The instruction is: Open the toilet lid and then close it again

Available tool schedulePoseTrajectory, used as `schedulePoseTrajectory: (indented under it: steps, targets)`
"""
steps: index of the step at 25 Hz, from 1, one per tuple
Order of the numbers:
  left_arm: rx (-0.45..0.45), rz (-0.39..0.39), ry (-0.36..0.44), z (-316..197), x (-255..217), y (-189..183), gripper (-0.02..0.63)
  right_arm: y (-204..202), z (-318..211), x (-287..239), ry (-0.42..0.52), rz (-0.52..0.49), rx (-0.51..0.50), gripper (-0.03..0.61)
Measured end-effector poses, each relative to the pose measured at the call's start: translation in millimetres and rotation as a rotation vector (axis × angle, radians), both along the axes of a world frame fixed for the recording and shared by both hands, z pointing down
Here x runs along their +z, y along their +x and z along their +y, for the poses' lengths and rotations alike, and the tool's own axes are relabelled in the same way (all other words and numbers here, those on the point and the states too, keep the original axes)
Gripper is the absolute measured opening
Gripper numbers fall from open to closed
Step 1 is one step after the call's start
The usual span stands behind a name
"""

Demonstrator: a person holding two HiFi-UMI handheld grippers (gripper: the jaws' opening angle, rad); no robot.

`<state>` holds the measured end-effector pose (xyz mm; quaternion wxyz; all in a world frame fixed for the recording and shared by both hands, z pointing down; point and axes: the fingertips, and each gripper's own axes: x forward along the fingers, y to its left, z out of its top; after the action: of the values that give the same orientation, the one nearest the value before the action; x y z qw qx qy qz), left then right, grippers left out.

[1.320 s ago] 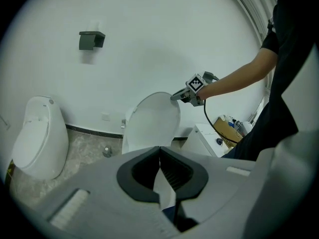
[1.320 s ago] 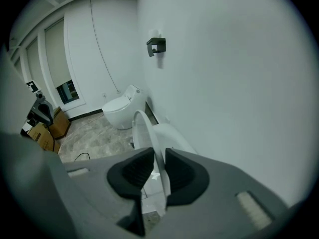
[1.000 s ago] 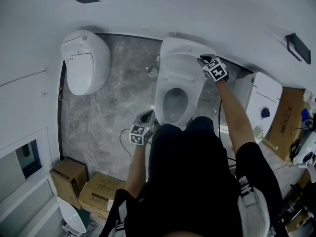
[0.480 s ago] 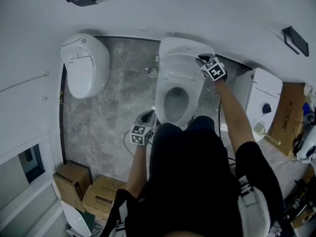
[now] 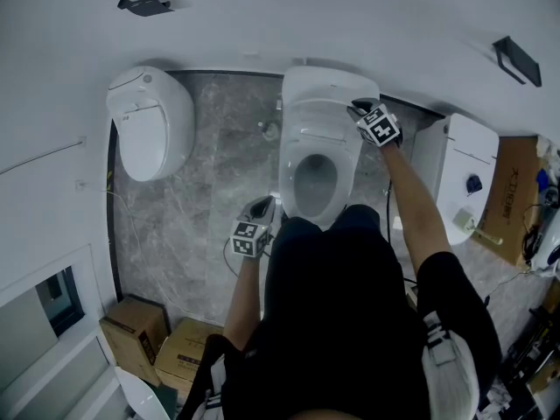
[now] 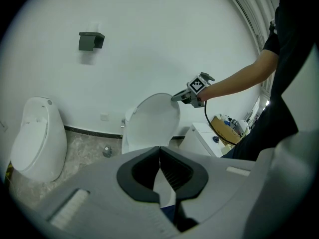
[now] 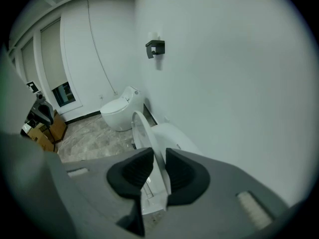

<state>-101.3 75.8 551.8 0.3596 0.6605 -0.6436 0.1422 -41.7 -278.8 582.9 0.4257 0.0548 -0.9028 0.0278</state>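
toilet lid is up, roughly upright, at 12 o'clock of the bowl. right gripper clamped on the lid rim, about 1 o'clock on the lid seen from the front. left gripper jaws together, nothing in them, just beside the bowl at 8 o'clock
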Motion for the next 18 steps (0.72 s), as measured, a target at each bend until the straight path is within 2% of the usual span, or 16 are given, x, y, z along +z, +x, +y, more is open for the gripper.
schedulePoseTrajectory:
  steps: [18]
  targets:
    - [0.097, 0.019, 0.001, 34.2, 9.2, -22.3, 0.012, 18.2, 59.8, -13.0, 0.044, 0.002, 0.044, 0.089]
